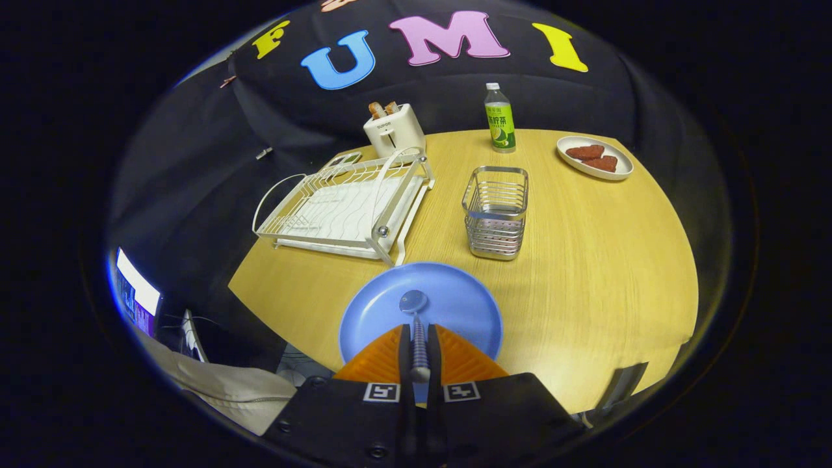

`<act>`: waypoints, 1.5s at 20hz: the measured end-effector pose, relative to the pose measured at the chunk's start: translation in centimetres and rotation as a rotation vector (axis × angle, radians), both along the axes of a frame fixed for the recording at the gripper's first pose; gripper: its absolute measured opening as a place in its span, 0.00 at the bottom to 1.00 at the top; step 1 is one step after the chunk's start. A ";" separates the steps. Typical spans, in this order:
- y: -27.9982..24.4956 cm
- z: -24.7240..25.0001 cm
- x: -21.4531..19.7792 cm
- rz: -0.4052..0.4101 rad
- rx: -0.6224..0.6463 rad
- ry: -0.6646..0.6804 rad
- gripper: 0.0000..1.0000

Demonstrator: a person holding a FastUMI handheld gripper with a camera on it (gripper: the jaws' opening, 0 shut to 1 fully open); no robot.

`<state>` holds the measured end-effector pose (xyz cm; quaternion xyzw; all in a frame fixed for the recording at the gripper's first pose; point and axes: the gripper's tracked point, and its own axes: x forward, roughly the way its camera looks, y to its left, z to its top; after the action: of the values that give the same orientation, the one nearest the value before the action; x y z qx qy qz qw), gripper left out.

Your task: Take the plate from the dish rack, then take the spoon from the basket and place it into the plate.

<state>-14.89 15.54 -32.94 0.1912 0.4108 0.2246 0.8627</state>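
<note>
Over the plate (448, 305) on the table (585, 260), the gripper (420, 341) jaws clench the spoon (416, 325). Last step, I judge: lower it, then let go.

Bright even overhead light, soft shadows on table (585, 260), strong fisheye bending, edges dim, perhaps slightly blurred

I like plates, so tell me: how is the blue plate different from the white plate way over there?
The blue plate is round and lies just ahead of the gripper; the white plate looks oval and sits far beyond it, past the basket. The blue plate has the spoon's bowl over it, the spoon clamped by both gripper fingers; the white plate carries reddish-brown food pieces. Both rest flat on the wooden table.
</note>
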 end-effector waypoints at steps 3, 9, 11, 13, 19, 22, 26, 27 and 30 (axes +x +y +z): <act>0.3 -0.5 0.4 0.018 0.026 -0.002 0.10; 0.0 -4.7 -0.8 0.081 -0.089 0.079 0.17; -0.1 -6.2 -1.4 0.097 -0.130 0.109 0.21; -0.2 -6.9 -1.3 0.094 -0.152 0.121 0.33; -0.6 -5.1 0.0 0.027 -0.138 0.115 0.95; -1.9 -3.2 1.1 -0.036 -0.137 0.083 0.99; -4.1 1.5 4.1 -0.139 -0.121 0.004 0.99; -4.8 3.0 4.9 -0.163 -0.122 -0.031 0.99; -6.9 8.2 7.6 -0.235 -0.134 -0.150 0.99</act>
<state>-7.27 8.61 -24.77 0.1626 0.3339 0.1080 0.9222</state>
